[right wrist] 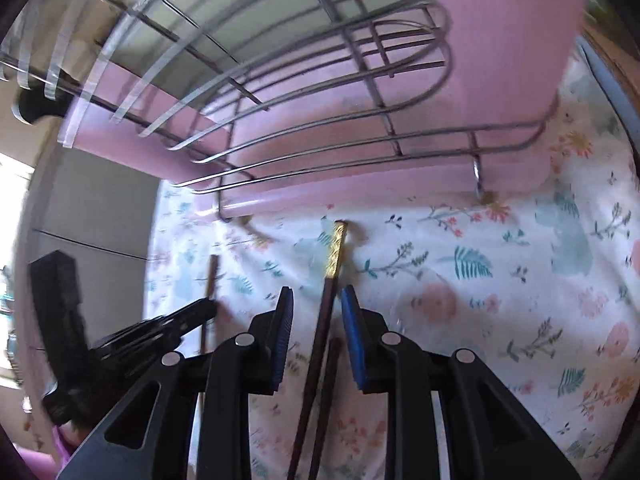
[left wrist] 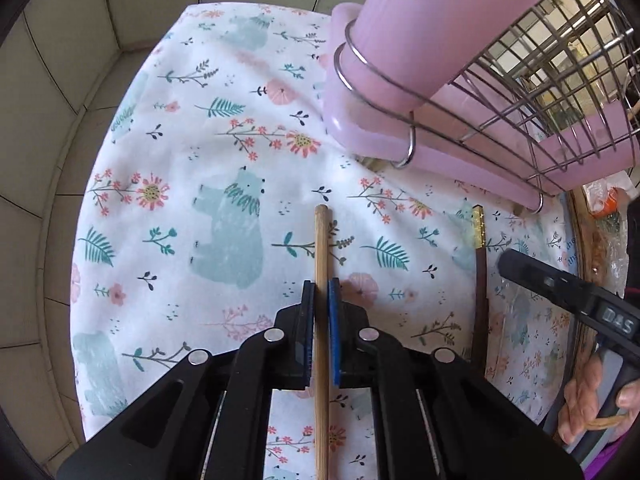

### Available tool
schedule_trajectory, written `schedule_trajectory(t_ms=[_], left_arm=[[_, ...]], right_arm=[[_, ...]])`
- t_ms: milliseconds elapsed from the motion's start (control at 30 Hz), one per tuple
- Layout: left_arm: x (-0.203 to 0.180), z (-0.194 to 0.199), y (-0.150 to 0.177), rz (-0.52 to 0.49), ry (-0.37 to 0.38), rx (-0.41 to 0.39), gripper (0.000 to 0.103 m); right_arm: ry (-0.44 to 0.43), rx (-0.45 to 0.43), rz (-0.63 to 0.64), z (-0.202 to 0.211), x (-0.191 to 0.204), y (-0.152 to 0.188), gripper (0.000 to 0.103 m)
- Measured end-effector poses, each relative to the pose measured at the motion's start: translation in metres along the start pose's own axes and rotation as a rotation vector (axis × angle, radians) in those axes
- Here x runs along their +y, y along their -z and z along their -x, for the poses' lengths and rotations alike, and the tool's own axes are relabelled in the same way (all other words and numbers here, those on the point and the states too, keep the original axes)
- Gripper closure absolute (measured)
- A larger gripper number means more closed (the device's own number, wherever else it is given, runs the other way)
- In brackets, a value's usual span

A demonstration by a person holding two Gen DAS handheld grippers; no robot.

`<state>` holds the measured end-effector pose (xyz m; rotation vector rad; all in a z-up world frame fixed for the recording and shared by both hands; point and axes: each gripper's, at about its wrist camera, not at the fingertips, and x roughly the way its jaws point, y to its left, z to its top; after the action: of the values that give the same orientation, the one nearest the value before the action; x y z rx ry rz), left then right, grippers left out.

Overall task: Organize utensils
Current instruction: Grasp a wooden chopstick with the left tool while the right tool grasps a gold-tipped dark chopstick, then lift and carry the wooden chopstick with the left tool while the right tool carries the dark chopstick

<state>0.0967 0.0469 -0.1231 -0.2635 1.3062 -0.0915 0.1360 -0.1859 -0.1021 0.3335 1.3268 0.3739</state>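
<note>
My left gripper (left wrist: 321,286) is shut on a light wooden chopstick (left wrist: 321,240) that points toward the pink rack. My right gripper (right wrist: 316,300) is open, its blue pads on either side of a dark brown chopstick with a gold end (right wrist: 334,256); that chopstick lies on the floral cloth and also shows in the left wrist view (left wrist: 480,264). The pink drying rack with wire baskets (left wrist: 420,92) stands at the back, seen close in the right wrist view (right wrist: 360,128). The right gripper's body (left wrist: 580,300) shows at the right of the left wrist view, and the left gripper (right wrist: 184,320) at the left of the right wrist view.
A white floral cloth with bears (left wrist: 200,184) covers the round table. A tiled wall (left wrist: 60,100) lies beyond its left edge. A black-handled item (right wrist: 36,108) hangs in the wire rack at far left. Bagged items (left wrist: 604,208) sit by the table's right rim.
</note>
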Motion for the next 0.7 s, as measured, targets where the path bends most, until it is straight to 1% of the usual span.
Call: schedule_trajectory(t_ms=[67, 167, 233, 300, 400, 500, 567, 633, 700], left_arm=[[0.000, -0.001, -0.003, -0.001, -0.001, 0.013, 0.097], [0.000, -0.002, -0.006, -0.008, -0.005, 0.036, 0.096], [0.002, -0.002, -0.010, -0.024, -0.015, 0.053, 0.096], [-0.005, -0.007, -0.016, -0.036, -0.022, 0.059, 0.096], [-0.007, -0.005, -0.013, -0.046, -0.020, 0.042, 0.096], [-0.002, 0.007, -0.007, -0.033, 0.004, 0.003, 0.097], [0.001, 0.020, -0.004, -0.019, 0.040, -0.037, 0.097], [0.001, 0.040, 0.002, -0.018, 0.070, -0.110, 0.097], [0.002, 0.062, 0.008, -0.030, 0.070, -0.196, 0.097]], right_arm=[[0.048, 0.013, -0.003, -0.009, 0.002, -0.003, 0.078], [0.071, 0.040, -0.010, -0.022, 0.001, -0.004, 0.078], [0.079, 0.024, -0.010, -0.027, 0.001, -0.005, 0.079], [0.084, 0.002, 0.000, -0.027, 0.000, -0.007, 0.094], [0.021, -0.025, -0.009, -0.023, -0.003, -0.005, 0.095], [-0.035, -0.086, 0.019, -0.001, -0.006, 0.006, 0.095], [-0.047, -0.133, 0.040, 0.014, -0.004, 0.014, 0.095], [-0.088, -0.198, 0.058, 0.035, -0.004, 0.024, 0.096], [-0.092, -0.266, 0.071, 0.055, -0.001, 0.032, 0.096]])
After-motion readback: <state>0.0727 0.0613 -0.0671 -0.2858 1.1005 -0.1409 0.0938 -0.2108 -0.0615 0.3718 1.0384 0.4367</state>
